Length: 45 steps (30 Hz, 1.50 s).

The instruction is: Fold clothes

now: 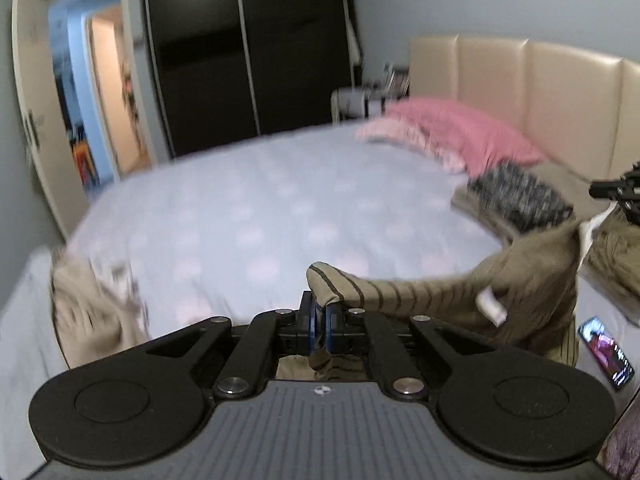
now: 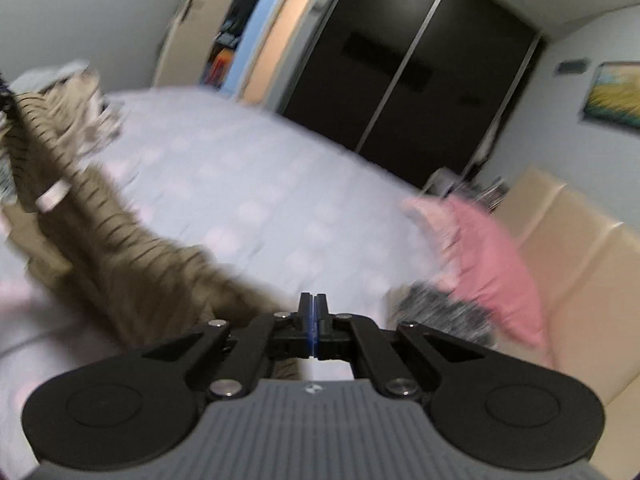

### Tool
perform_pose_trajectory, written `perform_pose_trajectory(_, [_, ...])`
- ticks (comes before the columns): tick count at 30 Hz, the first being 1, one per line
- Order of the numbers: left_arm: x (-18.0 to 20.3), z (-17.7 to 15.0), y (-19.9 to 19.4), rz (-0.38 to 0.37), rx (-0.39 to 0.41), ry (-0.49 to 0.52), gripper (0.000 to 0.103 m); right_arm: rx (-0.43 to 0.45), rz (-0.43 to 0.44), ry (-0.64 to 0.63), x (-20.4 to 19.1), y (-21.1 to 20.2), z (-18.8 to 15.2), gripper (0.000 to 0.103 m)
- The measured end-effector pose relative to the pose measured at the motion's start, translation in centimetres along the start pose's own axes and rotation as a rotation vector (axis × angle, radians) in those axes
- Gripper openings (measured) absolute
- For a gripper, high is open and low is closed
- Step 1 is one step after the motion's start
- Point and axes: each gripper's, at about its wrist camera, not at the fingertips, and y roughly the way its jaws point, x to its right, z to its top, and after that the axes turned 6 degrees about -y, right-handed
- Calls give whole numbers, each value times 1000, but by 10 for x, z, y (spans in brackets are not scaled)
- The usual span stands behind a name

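**Lift the striped shirt level before laying it flat**

The left gripper (image 1: 320, 314) is clamped on the striped shirt (image 1: 420, 288) at lower centre. The right gripper (image 2: 314, 312) is closed; cloth runs beneath it, grip unclear. Judged: raise both evenly, keeping the edge taut over the bed (image 1: 260, 200).

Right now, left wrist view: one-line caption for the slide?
Left gripper shut on a corner of the striped tan garment, lifting it above the pale bed cover; pink pillow at the headboard.

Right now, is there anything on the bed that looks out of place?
Yes. A phone with its screen lit lies on the bed, close beside the striped garment held up by the left hand-held gripper; the cloth could catch it.
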Motion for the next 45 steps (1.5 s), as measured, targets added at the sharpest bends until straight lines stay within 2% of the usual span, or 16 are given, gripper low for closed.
perform_pose_trajectory(2, [2,10,-2,-21,14,21,3,34,-47,26,16,-6,8,0])
perform_pose_trajectory(4, [8,9,7,-23,-5,43,3,30,-50,77,29,-4,10,0])
perform_pose_trajectory(8, [18,-1,34,-14,-62,79,3,-28,57,147,27,20,-7,0])
perform_pose_trajectory(15, [-8,-46,72,33,-184,-16,3,-118,279,164,-17,51,-53,5])
perform_pose_trajectory(18, [-23,-60,84,61,-237,-52,3,-141,365,145,-37,56,-66,11])
perform_pose_trajectory(22, [-31,-72,89,82,-280,-57,3,-164,472,104,-66,59,-75,30])
perform_pose_trajectory(27, [-37,-85,94,102,-326,-61,3,-194,583,18,-100,66,-85,40])
perform_pose_trajectory(33, [-42,-91,94,117,-347,-80,3,-284,602,-61,-127,90,-100,39])
perform_pose_trajectory(34, [-43,-91,95,118,-348,-83,3,-299,596,-71,-130,93,-103,35])
perform_pose_trajectory(35, [-43,-91,94,120,-347,-84,3,-312,584,-76,-132,97,-105,18])
perform_pose_trajectory(36, [-43,-91,93,124,-346,-84,3,-325,572,-80,-134,100,-108,7])
perform_pose_trajectory(37, [-44,-91,93,127,-344,-85,3,-333,557,-77,-133,102,-108,2])
perform_pose_trajectory(42, [-47,-89,85,145,-315,-107,3,-300,406,-16,-105,99,-95,2])
perform_pose_trajectory(45, [-50,-82,78,146,-277,-136,3,-235,289,56,-75,88,-81,1])
